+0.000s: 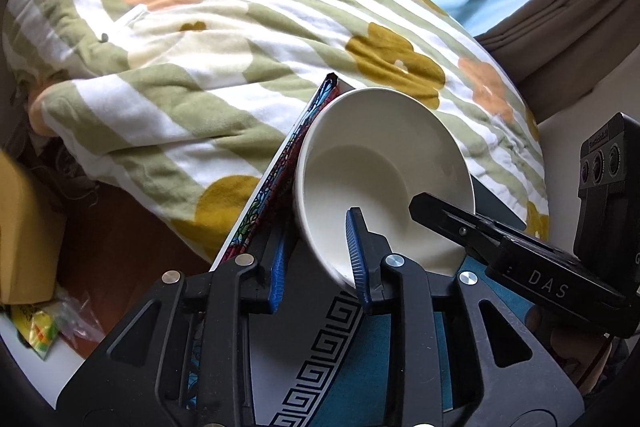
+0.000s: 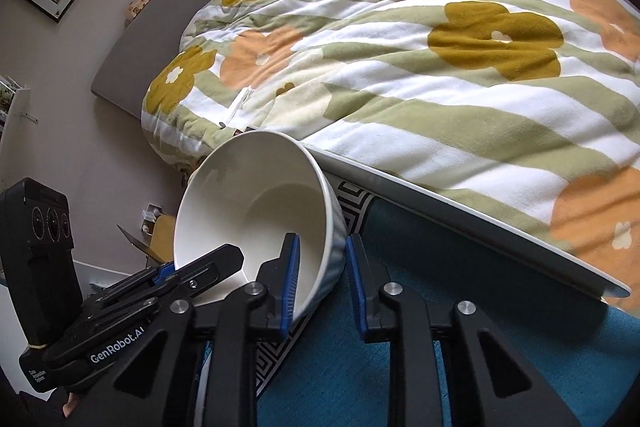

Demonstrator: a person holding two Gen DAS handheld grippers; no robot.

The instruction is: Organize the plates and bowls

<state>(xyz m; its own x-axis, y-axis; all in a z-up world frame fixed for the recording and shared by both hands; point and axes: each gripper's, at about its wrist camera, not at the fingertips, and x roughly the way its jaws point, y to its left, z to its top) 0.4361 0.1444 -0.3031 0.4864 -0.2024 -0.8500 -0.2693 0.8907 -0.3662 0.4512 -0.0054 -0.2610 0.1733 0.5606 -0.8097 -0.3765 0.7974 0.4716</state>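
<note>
Bowl [image 1: 380, 167] is tilted and gripped at opposite rim edges by the jaws of left gripper [image 1: 320, 259] and right gripper [image 2: 322, 279].

A flat white tray-like board [image 2: 480, 211] carries the things, its thin edge running along a bed beneath. A teal cloth mat with a black-and-white Greek-key border [image 2: 460, 307] lies directly on it. A white ceramic bowl [image 2: 248, 211] sits tilted over the mat's patterned border. Past the board, a quilted bedcover with green stripes and mustard and orange flowers [image 2: 420, 67] spreads over the bed. A dark patterned flat object [image 1: 288, 171], perhaps a book, lies along the board's left edge.
</note>
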